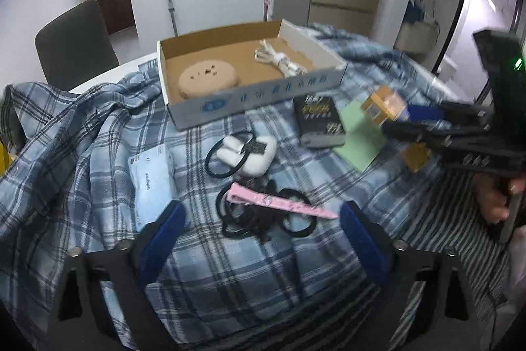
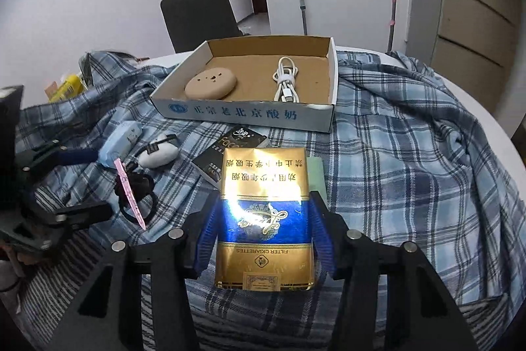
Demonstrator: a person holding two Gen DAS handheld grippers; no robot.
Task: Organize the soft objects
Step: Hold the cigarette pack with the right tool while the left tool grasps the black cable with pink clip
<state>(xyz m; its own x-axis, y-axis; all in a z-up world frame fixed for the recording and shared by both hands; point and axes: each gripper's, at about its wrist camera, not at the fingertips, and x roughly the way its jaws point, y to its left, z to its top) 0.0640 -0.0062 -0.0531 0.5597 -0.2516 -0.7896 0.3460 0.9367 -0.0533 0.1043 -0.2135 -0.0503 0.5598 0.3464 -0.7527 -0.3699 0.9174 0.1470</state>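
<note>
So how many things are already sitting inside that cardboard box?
2. A round tan disc lies at the left of the cardboard box, and a bundled white cable lies right of centre. Its near wall could hide something small.

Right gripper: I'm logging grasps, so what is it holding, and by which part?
The right gripper holds a gold-and-blue cigarette pack, its pads clamped on the two long side edges around the blue band. The left gripper is open, holding nothing.
</note>
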